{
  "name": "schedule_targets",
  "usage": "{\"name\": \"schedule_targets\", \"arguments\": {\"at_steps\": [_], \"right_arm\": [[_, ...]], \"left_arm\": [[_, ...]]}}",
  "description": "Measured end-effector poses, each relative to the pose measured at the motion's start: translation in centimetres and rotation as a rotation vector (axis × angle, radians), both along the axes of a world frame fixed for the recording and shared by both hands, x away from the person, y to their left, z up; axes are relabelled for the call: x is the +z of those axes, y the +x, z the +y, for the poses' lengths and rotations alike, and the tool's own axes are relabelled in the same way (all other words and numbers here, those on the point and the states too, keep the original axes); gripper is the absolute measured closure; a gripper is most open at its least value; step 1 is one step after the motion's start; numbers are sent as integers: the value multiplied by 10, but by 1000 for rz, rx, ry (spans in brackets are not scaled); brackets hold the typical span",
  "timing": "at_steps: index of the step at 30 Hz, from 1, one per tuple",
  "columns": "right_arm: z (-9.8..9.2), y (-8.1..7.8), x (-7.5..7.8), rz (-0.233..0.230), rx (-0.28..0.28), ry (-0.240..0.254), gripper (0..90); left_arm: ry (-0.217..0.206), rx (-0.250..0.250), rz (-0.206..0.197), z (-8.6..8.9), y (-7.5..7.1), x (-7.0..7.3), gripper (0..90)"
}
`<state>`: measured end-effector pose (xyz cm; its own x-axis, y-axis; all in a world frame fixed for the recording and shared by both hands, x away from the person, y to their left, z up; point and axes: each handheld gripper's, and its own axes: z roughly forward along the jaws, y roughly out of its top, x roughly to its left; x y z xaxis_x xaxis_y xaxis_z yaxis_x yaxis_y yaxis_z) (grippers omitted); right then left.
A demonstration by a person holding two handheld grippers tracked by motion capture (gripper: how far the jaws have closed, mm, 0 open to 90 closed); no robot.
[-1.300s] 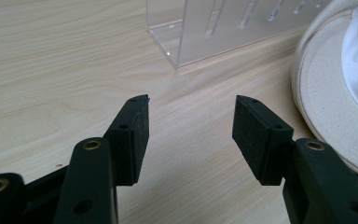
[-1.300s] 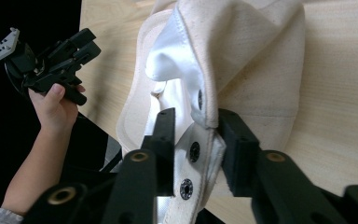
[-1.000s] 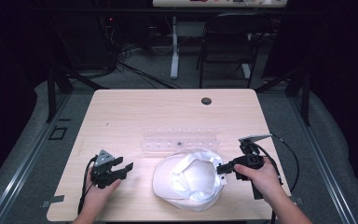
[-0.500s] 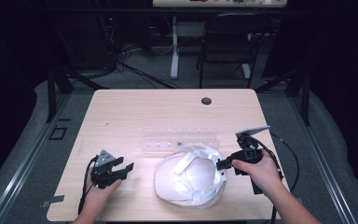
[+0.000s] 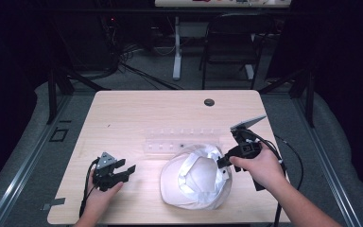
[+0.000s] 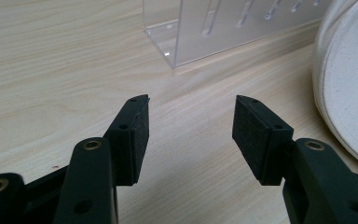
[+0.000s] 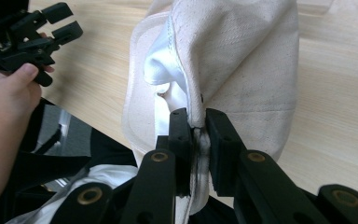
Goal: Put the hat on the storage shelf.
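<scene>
Bright lit table (image 5: 123, 118), dark surroundings, soft high view

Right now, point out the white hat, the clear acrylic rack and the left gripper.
white hat (image 5: 196, 182), high view, on its pale lining.
clear acrylic rack (image 6: 223, 28), left gripper view, on its front wall.
left gripper (image 6: 189, 135), left gripper view, midway between its open jaws.

Beyond the far edge of your light wooden table (image 5: 123, 113) the room is dark. A black chair (image 5: 231, 42) stands there beside a white table leg (image 5: 177, 47), with cables (image 5: 132, 66) trailing over grey floor (image 5: 33, 142).
</scene>
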<state>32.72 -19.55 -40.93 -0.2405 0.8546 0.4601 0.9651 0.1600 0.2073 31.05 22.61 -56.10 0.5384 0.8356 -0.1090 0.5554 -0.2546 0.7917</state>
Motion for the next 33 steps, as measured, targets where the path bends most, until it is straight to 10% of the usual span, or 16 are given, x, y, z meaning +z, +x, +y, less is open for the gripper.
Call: {"name": "schedule_targets", "arguments": {"at_steps": [33], "right_arm": [[46,13,63,-7,48,-169,816]], "left_arm": [[7,-13,9,-2,0,0,467]]}}
